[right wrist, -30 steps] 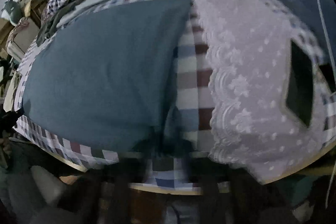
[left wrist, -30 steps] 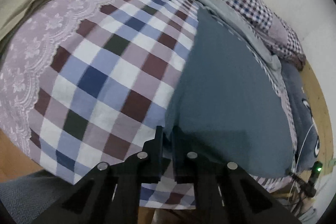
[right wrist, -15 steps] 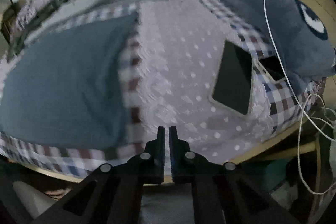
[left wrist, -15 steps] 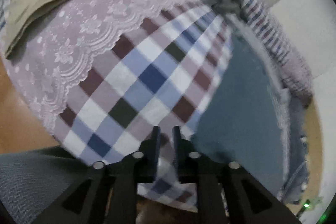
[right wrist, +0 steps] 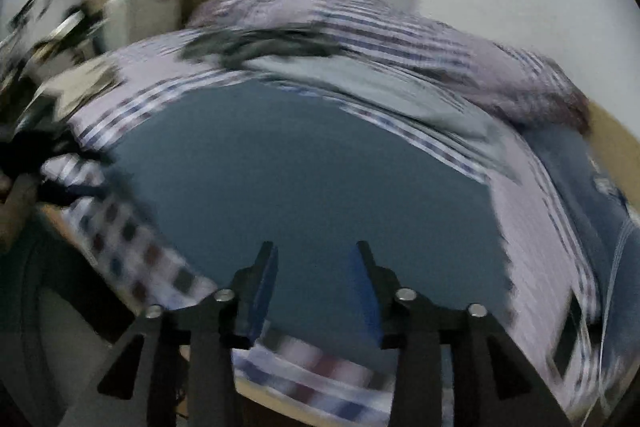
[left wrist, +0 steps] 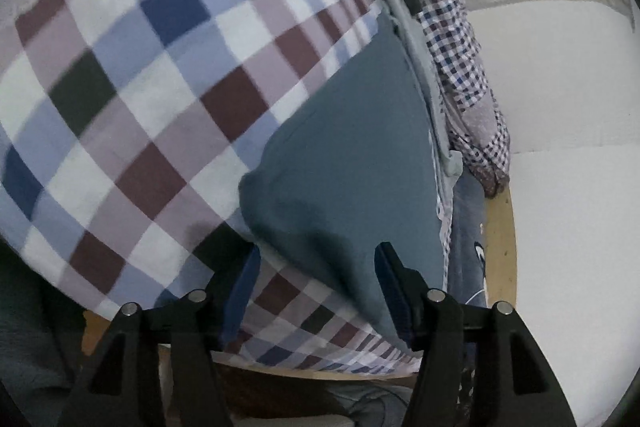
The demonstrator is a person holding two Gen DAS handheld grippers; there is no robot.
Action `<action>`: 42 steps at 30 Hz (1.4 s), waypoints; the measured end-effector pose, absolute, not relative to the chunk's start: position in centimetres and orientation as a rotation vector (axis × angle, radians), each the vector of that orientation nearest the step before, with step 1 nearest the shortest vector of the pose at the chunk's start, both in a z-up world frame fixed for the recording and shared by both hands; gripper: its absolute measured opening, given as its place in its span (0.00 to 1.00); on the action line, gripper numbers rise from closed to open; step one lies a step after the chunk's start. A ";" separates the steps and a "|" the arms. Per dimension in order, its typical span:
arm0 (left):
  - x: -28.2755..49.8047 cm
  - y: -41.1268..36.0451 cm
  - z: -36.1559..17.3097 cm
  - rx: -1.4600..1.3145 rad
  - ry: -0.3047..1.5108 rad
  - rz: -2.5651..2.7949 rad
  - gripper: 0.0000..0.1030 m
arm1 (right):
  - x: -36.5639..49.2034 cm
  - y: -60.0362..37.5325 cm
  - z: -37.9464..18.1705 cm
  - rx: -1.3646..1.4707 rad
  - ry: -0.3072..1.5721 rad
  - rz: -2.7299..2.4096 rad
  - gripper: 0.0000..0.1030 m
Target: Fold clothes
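**Both grippers wide over the teal cloth**

While the teal garment (left wrist: 352,147) lies flat on the checked bed (left wrist: 132,99), the left hand-held gripper (left wrist: 316,267) and right hand-held gripper (right wrist: 314,263) gape empty at its near edge; I'd guess each must pinch a corner.

1. Both views are dim and flat, with a cool, greyish cast and no glare.
2. The left wrist view is fairly sharp; the checked bedspread (left wrist: 152,99) bulges under fisheye distortion, and black corners frame it.
3. A soft shadow lies beside the teal garment (left wrist: 352,155), near its lower left corner.
4. The right wrist view is heavily motion-blurred: the bedspread's checks smear into streaks, and the background furniture is unreadable.
5. The white wall (left wrist: 568,187) is the brightest area.
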State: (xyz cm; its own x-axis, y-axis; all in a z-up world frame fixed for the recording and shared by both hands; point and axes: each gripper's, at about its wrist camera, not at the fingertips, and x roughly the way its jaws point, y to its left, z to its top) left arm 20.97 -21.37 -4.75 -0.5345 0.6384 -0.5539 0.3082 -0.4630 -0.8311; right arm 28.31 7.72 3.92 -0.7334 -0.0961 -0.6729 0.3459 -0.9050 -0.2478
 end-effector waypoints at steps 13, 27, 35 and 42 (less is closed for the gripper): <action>19.4 -21.7 -4.6 -1.251 -1.516 2.109 0.77 | 30.1 -5.6 4.2 0.623 0.738 -2.234 0.68; 19.9 -21.4 -4.3 -1.215 -1.533 2.031 0.77 | 20.1 11.0 6.0 0.644 -0.375 -2.698 0.78; 19.4 -20.6 -4.4 -1.222 -1.539 2.047 0.73 | 21.6 1.2 3.5 0.594 0.419 -2.609 0.78; 19.6 -21.2 -3.4 -1.084 -1.557 2.052 0.54 | 24.8 -8.2 -2.5 0.497 0.874 -2.333 0.78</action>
